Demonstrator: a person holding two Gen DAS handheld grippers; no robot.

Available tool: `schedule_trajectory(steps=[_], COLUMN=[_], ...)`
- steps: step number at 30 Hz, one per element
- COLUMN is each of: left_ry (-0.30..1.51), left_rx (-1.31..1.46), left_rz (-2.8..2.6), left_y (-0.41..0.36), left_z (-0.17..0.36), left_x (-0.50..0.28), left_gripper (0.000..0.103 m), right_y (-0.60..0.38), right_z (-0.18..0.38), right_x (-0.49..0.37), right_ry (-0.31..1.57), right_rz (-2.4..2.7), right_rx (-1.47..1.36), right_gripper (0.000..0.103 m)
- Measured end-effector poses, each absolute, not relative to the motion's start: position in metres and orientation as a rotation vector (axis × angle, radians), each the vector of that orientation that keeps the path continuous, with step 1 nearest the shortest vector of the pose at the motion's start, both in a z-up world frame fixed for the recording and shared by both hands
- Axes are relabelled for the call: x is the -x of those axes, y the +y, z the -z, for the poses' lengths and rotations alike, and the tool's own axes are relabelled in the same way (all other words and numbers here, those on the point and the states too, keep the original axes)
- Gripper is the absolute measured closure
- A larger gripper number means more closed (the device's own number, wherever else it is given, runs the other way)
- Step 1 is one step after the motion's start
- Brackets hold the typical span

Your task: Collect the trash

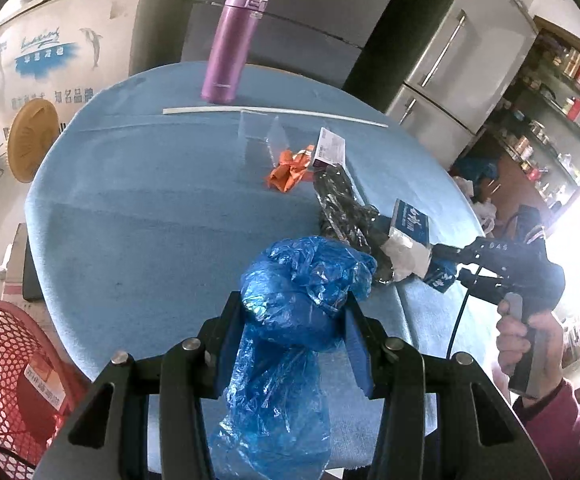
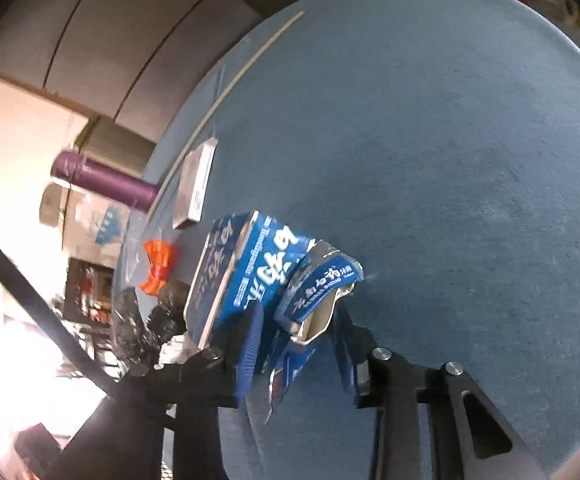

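Note:
A crumpled blue plastic bag [image 1: 302, 280] is bunched between the pads of my left gripper [image 1: 292, 320], which is shut on it just above the blue tablecloth [image 1: 149, 208]. My right gripper [image 2: 298, 344] is shut on the torn end of a blue toothpaste carton [image 2: 249, 264]. In the left wrist view the right gripper [image 1: 446, 266] comes in from the right, held by a hand, with the carton [image 1: 412, 220] at its tips. Beside the carton lie a white paper wad [image 1: 404, 254], a black shiny wrapper [image 1: 338, 200], an orange wrapper [image 1: 290, 172] and a small white box [image 1: 330, 148].
A purple flask [image 1: 233, 40] stands at the table's far edge behind a long white strip [image 1: 273, 112]. A clear plastic piece [image 1: 261, 132] lies near the orange wrapper. A red mesh basket [image 1: 5, 380] sits below the table at lower left. A fridge and shelves stand beyond.

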State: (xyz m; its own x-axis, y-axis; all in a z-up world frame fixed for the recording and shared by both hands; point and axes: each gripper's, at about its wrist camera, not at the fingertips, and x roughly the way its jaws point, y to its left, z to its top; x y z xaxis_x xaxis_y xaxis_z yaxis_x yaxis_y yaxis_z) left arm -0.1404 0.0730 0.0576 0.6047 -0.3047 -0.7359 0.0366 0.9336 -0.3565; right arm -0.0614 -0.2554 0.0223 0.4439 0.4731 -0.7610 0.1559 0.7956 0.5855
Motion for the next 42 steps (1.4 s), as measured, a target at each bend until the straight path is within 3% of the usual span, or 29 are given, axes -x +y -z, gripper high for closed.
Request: schedule_trajectory(steps=[9, 19, 30, 42], left_ry=[0.886, 0.806, 0.726, 0.753], left_rx=[0.36, 0.395, 0.389, 0.418], left_rz=[0.216, 0.188, 0.037, -0.241], left_y=[0.078, 0.093, 0.13, 0.214], left_z=[-0.065, -0.099, -0.13, -0.112], left_x=[0.142, 0.17, 0.221, 0.292], left_gripper=[0.054, 0.054, 0.054, 0.053], right_y=[-0.249, -0.268, -0.163, -0.012], right_z=[-0.076, -0.131, -0.151, -0.143], right_x=[0.089, 0.118, 0.125, 0.144], right_ry=[0.872, 0.699, 0.731, 0.83], right_rz=[-0.066, -0.14, -0.492, -0.817], right_rx=[-0.334, -0.424, -0.394, -0.222], right_gripper=[0.073, 0.073, 0.073, 0.073])
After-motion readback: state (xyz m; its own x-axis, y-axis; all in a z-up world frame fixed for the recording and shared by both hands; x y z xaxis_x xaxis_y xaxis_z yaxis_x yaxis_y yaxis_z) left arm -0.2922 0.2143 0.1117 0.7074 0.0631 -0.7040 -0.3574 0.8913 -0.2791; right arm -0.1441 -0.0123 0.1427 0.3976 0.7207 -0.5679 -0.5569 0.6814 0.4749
